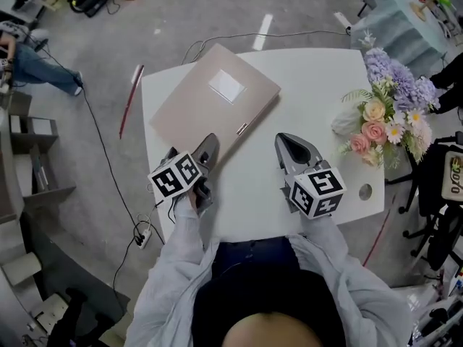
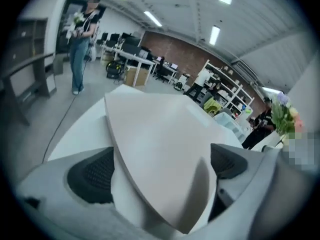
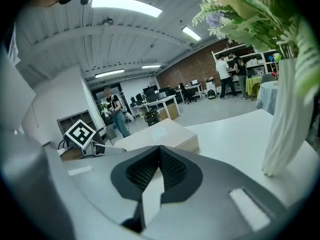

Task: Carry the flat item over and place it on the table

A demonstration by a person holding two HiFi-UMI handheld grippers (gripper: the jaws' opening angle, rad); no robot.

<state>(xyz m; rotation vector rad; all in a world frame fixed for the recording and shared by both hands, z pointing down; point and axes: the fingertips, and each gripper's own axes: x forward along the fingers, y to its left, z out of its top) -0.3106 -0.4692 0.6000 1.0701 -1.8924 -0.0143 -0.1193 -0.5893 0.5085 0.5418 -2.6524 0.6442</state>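
Observation:
The flat item (image 1: pixel 217 96) is a beige, book-like case with a pale square label, lying flat on the white table (image 1: pixel 318 71) at its far left. My left gripper (image 1: pixel 192 152) is at the case's near corner. In the left gripper view that corner (image 2: pixel 160 149) reaches in between the jaws of the left gripper (image 2: pixel 160 169), which stand wide apart, and the dark pads (image 2: pixel 92 176) do not touch it. My right gripper (image 1: pixel 293 147) rests over the table's middle, right of the case, shut on nothing (image 3: pixel 159 156). The case (image 3: pixel 160 134) shows beyond it.
A white vase of pastel flowers (image 1: pixel 383 114) stands at the table's right edge, close to the right gripper (image 3: pixel 287 109). A small round hole (image 1: pixel 365 191) is near the table's front right corner. Cables (image 1: pixel 108 172) run on the floor at left, beside grey shelving (image 1: pixel 32 157).

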